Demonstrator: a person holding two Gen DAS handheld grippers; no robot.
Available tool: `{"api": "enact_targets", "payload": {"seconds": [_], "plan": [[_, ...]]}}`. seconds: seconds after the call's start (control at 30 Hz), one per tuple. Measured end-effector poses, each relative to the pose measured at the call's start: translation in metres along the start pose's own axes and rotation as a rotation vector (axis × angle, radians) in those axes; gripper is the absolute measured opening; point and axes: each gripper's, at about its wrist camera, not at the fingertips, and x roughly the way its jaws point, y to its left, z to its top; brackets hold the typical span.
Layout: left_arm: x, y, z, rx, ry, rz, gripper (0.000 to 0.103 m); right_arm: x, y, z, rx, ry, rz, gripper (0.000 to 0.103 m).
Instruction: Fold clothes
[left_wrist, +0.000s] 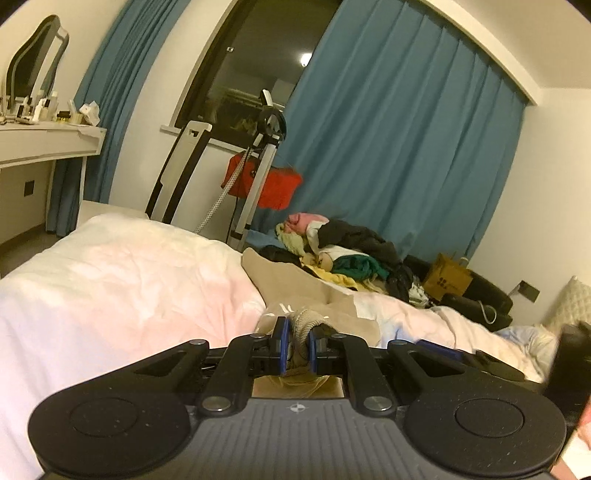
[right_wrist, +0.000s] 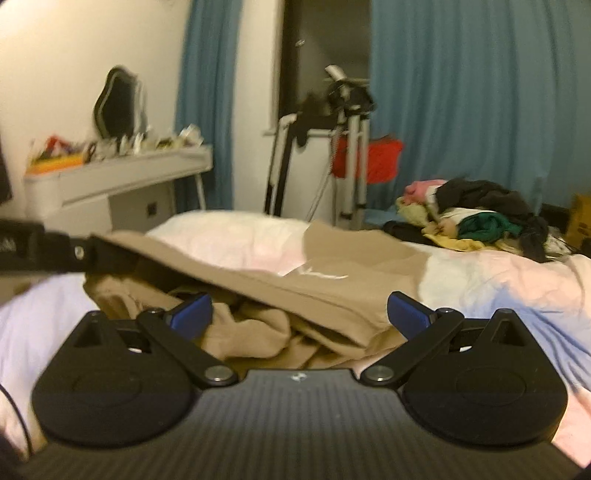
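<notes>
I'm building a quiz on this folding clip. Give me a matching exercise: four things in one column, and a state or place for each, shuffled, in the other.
Things:
1. left tool
2. right tool
3. pile of mixed clothes
4. red bag

States or places:
A. hanging by the tripod, in front of the blue curtain
B. open, fingers spread on either side of bunched beige fabric
C. heaped at the far side of the bed
D. shut on a ribbed edge of the beige garment

Pairs: 1-D, 2-B, 3-C, 4-A
</notes>
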Motion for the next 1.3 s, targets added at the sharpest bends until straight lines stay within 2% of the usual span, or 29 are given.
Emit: {"api": "enact_targets", "payload": {"seconds": [0.13, 0.27, 0.37, 0.43, 0.5, 0.7, 0.77, 0.83, 0.97, 1.03, 1.17, 1.2, 1.3], "plan": [[0.018, 0.003, -0.003, 0.002, 0.035, 0.015, 0.012, 0.024, 0.001, -0.007, 0.005, 0.001, 0.006, 0.103], [0.036, 0.005, -0.006, 0.008, 0.069, 0.024, 0.012, 0.037, -0.032, -0.007, 0.226, -0.029, 0.013, 0.103], [0.043, -0.005, -0.011, 0.047, 0.083, -0.013, 0.012, 0.055, -0.067, -0.018, 0.403, 0.032, -0.041, 0.103], [0.044, -0.014, -0.014, 0.076, 0.078, -0.041, 0.012, 0.071, -0.086, -0.028, 0.477, 0.103, -0.094, 0.103], [0.045, -0.021, -0.016, 0.087, 0.067, -0.068, 0.012, 0.085, -0.101, -0.041, 0.497, 0.18, -0.138, 0.103], [0.043, -0.022, -0.015, 0.062, 0.037, -0.093, 0.012, 0.07, -0.143, -0.056, 0.683, 0.123, -0.321, 0.103], [0.044, -0.019, -0.012, 0.035, 0.04, -0.089, 0.012, 0.055, -0.152, -0.047, 0.727, 0.067, -0.336, 0.103], [0.044, -0.017, -0.009, 0.015, 0.037, -0.081, 0.012, 0.038, -0.147, -0.031, 0.673, -0.006, -0.261, 0.103], [0.044, -0.013, -0.005, -0.012, 0.026, -0.059, 0.012, 0.025, -0.101, -0.007, 0.426, 0.007, 0.026, 0.103], [0.044, -0.01, -0.003, -0.035, 0.03, -0.051, 0.012, 0.021, -0.071, -0.006, 0.299, 0.038, 0.187, 0.103], [0.044, -0.005, 0.001, -0.064, 0.035, -0.047, 0.012, 0.018, -0.029, -0.009, 0.122, 0.056, 0.231, 0.103], [0.042, -0.006, 0.001, -0.061, 0.033, -0.048, 0.012, 0.025, -0.026, -0.008, 0.117, 0.065, 0.2, 0.103], [0.039, -0.009, -0.001, -0.039, 0.029, -0.052, 0.011, 0.056, -0.037, -0.012, 0.22, 0.112, 0.081, 0.103]]}}
